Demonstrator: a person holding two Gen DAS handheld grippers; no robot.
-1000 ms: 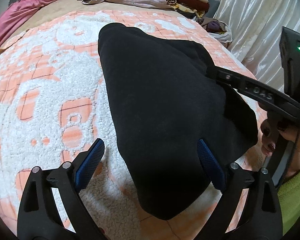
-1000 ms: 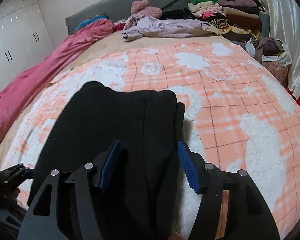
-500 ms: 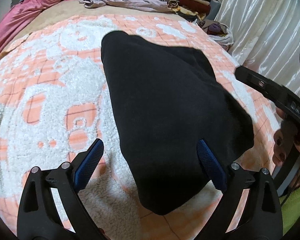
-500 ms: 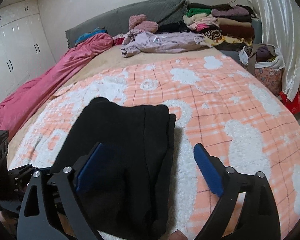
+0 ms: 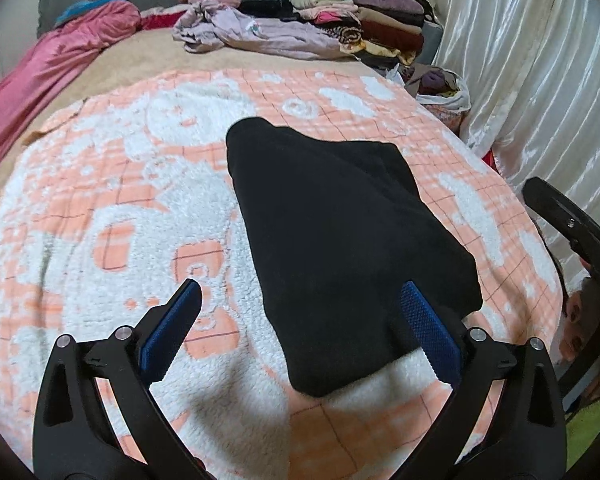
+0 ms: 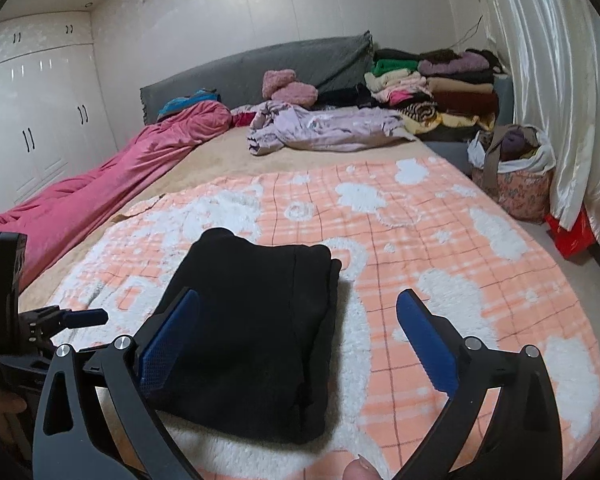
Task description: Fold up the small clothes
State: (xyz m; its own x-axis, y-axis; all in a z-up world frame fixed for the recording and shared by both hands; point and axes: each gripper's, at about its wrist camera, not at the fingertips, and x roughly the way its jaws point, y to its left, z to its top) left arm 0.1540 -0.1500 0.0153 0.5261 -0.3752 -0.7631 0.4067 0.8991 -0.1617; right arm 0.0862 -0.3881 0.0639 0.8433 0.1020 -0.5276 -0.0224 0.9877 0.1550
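The folded black garment [image 5: 340,240] lies on the orange-and-white blanket [image 5: 100,200] on the bed. Both the left gripper [image 5: 300,332] and right gripper [image 6: 298,336] hover above it, their jaws having just opened wide, holding nothing.

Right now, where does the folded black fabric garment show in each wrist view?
Left wrist view: the folded black fabric garment fills the centre and runs down toward the right finger of the left gripper, whose jaws are open.
Right wrist view: it lies at lower centre-left, partly behind the left finger of the right gripper, whose jaws are open.
Shared landmark: the crumpled lilac garment at the far end of the bed.
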